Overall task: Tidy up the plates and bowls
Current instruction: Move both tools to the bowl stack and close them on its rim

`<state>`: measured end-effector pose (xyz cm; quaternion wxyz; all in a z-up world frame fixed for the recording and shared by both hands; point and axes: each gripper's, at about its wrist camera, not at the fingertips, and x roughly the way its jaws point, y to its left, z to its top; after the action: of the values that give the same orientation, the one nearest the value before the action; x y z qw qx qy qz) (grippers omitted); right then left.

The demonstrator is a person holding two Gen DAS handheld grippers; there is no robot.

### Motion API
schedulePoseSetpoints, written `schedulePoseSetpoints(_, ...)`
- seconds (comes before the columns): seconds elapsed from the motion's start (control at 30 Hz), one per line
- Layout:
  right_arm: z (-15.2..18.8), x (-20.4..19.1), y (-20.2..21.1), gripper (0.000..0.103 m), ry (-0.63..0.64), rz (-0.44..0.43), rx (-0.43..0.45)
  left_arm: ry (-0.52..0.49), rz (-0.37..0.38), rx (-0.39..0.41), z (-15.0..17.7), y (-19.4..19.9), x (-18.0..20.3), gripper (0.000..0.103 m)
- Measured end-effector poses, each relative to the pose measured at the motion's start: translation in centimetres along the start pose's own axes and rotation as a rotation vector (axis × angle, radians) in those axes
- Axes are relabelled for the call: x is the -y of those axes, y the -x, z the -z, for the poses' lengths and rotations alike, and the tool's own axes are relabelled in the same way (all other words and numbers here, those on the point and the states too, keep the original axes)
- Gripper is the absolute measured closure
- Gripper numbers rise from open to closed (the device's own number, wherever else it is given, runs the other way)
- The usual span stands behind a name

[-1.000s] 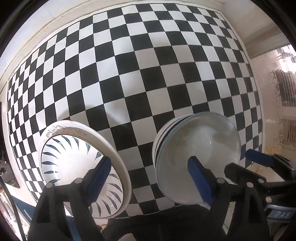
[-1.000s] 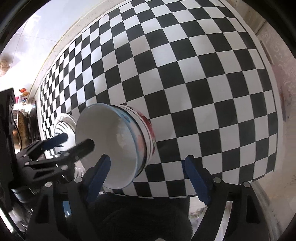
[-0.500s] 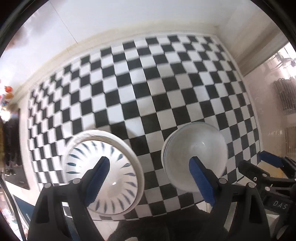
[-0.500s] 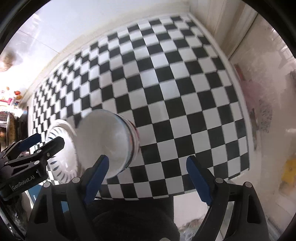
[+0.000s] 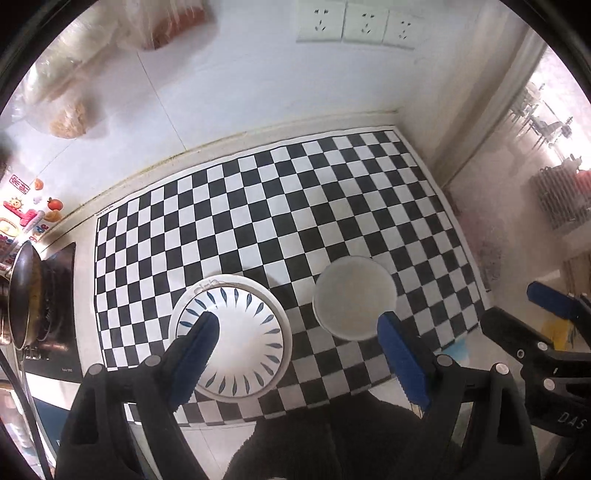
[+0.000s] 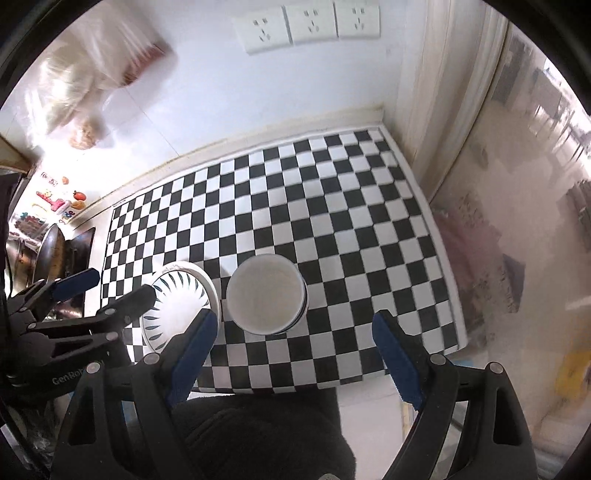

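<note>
Left-wrist view first: we read "DAS" in pale letters on the black body of the right gripper (image 5: 546, 317) at the right edge. From the right wrist, "GenRob" shows on the left gripper (image 6: 110, 288), with the rest of the word hidden.

Both grippers are ours to report: each has its blue-padded jaws spread wide, with nothing between them, high above the black-and-white checkered mat (image 5: 258, 206).

On that mat sit the task's things. We see a white round plate with blue leaf strokes fanned around its well (image 5: 236, 332), and just beside it, to the right, a white bowl stack with dark rim lines (image 6: 266, 299). They are close, but we cannot tell if they touch.

Around them, 3 white wall sockets (image 5: 356, 20) hang above. Clear plastic bags with brownish contents (image 5: 66, 107) hang at upper left. A metal wok (image 5: 18, 295) stands at the left edge, and colourful stickers (image 5: 26, 210) mark the wall there, their writing too small to read.
</note>
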<state>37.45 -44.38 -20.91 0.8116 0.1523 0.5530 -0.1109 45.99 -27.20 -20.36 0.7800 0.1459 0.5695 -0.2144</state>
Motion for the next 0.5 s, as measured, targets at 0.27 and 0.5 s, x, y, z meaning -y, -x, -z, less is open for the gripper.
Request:
schedulePoseSetpoints(0.27, 1.0, -0.9, 3.4, 0.015, 0.015, 0.006, 0.026, -0.019, -0.010, 0.045, 1.3, 3.4, 0.2, 0.015)
schedulePoseSetpoints(0.5, 1.0, 0.1, 2.5, 0.015, -0.023, -0.012, 0.005, -0.012, 0.008, 0.054, 1.3, 3.5, 0.4, 0.015)
